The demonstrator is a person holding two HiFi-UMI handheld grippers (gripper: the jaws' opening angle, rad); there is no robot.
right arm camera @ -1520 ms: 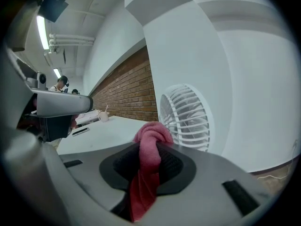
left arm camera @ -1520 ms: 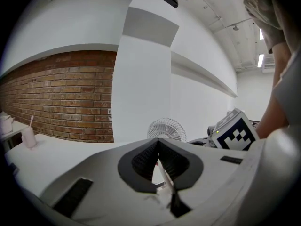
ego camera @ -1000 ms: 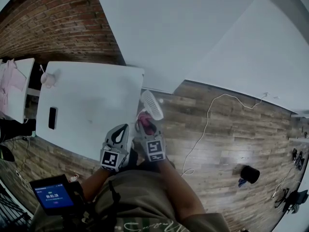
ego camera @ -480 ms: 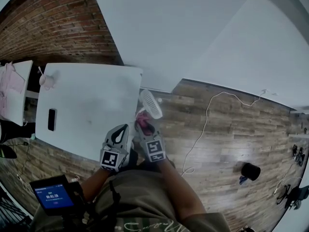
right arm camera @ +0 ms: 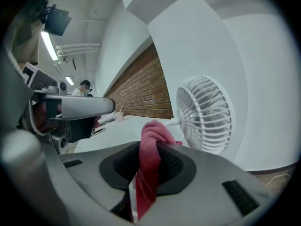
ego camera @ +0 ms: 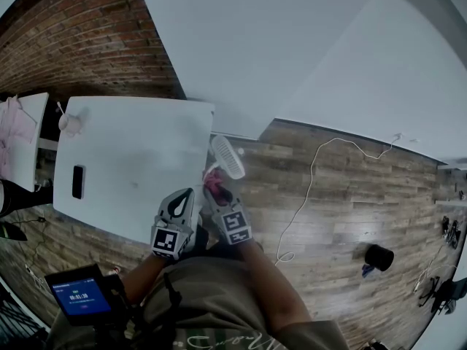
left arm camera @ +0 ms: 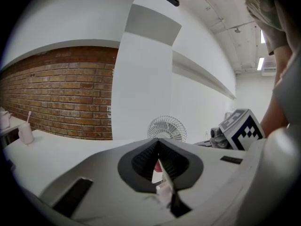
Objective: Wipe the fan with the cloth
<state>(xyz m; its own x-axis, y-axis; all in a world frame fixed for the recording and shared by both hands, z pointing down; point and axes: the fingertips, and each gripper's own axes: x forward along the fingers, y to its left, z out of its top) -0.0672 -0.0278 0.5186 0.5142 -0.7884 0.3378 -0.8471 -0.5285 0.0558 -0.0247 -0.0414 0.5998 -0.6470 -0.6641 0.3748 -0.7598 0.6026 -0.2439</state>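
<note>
Right gripper [right arm camera: 149, 147] pinching the pink cloth [right arm camera: 151, 134]; left gripper [left arm camera: 158, 163] pressed together.

Jaws of the right gripper are closed on a bunched fold of the cloth, which rises above the pads and hangs down below them. Cloth sits just beside the lower part of the white fan [right arm camera: 205, 113], near its stem; contact cannot be confirmed from either view. Fan stands at the right edge of the white table [ego camera: 139, 195], its round grille facing the grippers. Left gripper is held level with the right one, just to its left, over the table's near edge. Elsewhere on the table are a dark phone [ego camera: 79, 179] and a cup [ego camera: 71, 121] at the far left corner, well apart from the fan.
</note>
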